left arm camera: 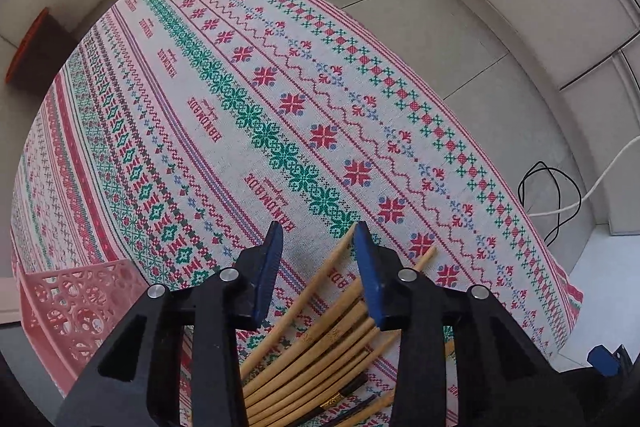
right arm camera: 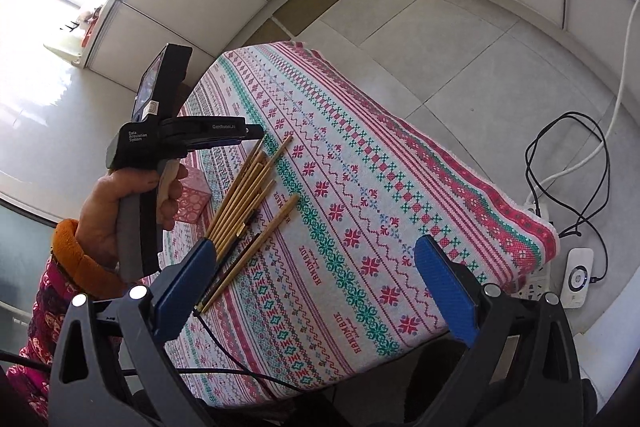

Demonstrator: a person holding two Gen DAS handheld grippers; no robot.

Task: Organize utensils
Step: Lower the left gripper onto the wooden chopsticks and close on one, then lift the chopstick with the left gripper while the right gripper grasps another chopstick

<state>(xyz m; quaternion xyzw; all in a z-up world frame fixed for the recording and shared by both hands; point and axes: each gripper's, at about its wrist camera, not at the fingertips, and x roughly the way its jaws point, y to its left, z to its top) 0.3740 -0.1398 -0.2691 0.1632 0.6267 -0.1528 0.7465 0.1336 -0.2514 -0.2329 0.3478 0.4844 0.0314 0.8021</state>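
Observation:
Several bamboo chopsticks (left arm camera: 320,339) lie in a loose bundle on the patterned tablecloth (left arm camera: 240,107), with a dark chopstick (left arm camera: 340,399) among them. My left gripper (left arm camera: 318,239) is open and hovers just above the bundle's tips, holding nothing. In the right wrist view the same chopsticks (right arm camera: 248,195) lie at the left side of the cloth (right arm camera: 360,187), under the left gripper (right arm camera: 224,137). My right gripper (right arm camera: 316,251) is wide open and empty, above the near part of the table.
A pink perforated basket (left arm camera: 76,303) stands at the table's left edge; it also shows in the right wrist view (right arm camera: 192,201). Cables (right arm camera: 568,163), a power strip and a white device (right arm camera: 576,277) lie on the tiled floor right of the table.

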